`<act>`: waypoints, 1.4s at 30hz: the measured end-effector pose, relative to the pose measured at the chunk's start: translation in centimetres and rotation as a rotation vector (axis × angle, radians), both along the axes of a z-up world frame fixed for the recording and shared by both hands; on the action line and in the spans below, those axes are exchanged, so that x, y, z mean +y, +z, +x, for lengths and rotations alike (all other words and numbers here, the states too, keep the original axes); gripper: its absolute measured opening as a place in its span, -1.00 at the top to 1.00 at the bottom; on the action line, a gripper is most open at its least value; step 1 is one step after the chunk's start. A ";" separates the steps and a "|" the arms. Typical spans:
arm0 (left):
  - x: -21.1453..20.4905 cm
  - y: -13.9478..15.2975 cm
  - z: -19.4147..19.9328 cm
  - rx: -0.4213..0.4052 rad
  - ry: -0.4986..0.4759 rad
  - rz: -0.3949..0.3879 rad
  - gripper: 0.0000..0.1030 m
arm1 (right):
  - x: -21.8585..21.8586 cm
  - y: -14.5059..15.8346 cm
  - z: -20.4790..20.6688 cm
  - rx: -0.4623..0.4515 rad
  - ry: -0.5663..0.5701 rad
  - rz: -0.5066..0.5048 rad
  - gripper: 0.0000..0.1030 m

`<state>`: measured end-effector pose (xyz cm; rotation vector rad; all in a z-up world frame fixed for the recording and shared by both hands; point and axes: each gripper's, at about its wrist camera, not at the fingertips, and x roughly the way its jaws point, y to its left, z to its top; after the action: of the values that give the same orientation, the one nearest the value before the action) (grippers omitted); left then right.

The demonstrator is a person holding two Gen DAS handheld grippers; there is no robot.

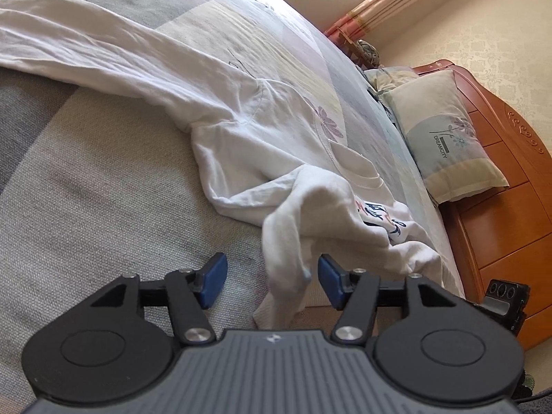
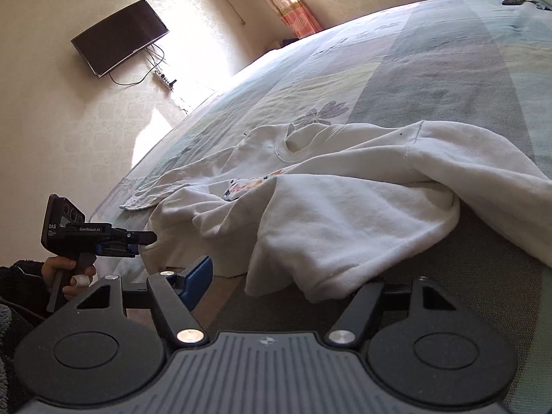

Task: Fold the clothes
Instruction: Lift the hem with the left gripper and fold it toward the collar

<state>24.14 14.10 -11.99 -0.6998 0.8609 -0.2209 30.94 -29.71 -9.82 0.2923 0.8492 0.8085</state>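
Observation:
A white sweatshirt (image 1: pixel 241 138) with a printed chest lies crumpled across the bed, one long sleeve stretching off to the far left. My left gripper (image 1: pixel 272 283) is open at the bed's edge. A bunched fold of the sweatshirt hangs between its blue pads (image 1: pixel 214 281) without being pressed. In the right wrist view the sweatshirt (image 2: pixel 345 214) shows its collar and a drooping hem. My right gripper (image 2: pixel 276 286) is open just below that hem, which drapes over and hides its right pad. The left gripper (image 2: pixel 146 238) is also seen at the left, held by a hand (image 2: pixel 65 269).
The bed cover (image 1: pixel 86 207) is grey and pastel patchwork with flower prints. A pillow (image 1: pixel 445 138) leans on the wooden headboard (image 1: pixel 500 224) at the right. A wall-mounted television (image 2: pixel 119 38) and pink curtains (image 2: pixel 293 3) stand beyond the bed's far side.

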 end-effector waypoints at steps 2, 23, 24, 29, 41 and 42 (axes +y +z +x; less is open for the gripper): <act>-0.4 0.1 0.4 -0.002 -0.015 -0.007 -0.20 | -0.5 -0.7 0.3 0.019 -0.032 0.018 -0.44; -1.8 0.4 -1.3 -0.082 0.013 -0.038 0.91 | -2.0 -1.9 -2.8 0.139 -0.254 0.121 0.67; -1.8 1.2 -1.7 -0.101 0.003 -0.036 0.92 | -2.1 -1.4 -3.0 0.134 -0.254 0.116 0.68; -2.1 4.8 -3.2 -0.163 -0.077 0.012 0.93 | -2.2 2.5 -4.5 0.087 -0.211 0.074 0.70; -3.2 7.6 -9.2 -0.045 -0.283 0.009 0.93 | -3.5 8.3 -11.6 0.161 -0.093 -0.056 0.71; -3.2 7.3 -9.8 -0.017 -0.288 -0.001 0.93 | -3.7 8.2 -12.1 0.178 -0.093 -0.066 0.71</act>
<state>14.35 10.88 -4.72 -0.5717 0.9439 -0.4844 18.80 -33.45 -1.62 0.3462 1.0197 0.6733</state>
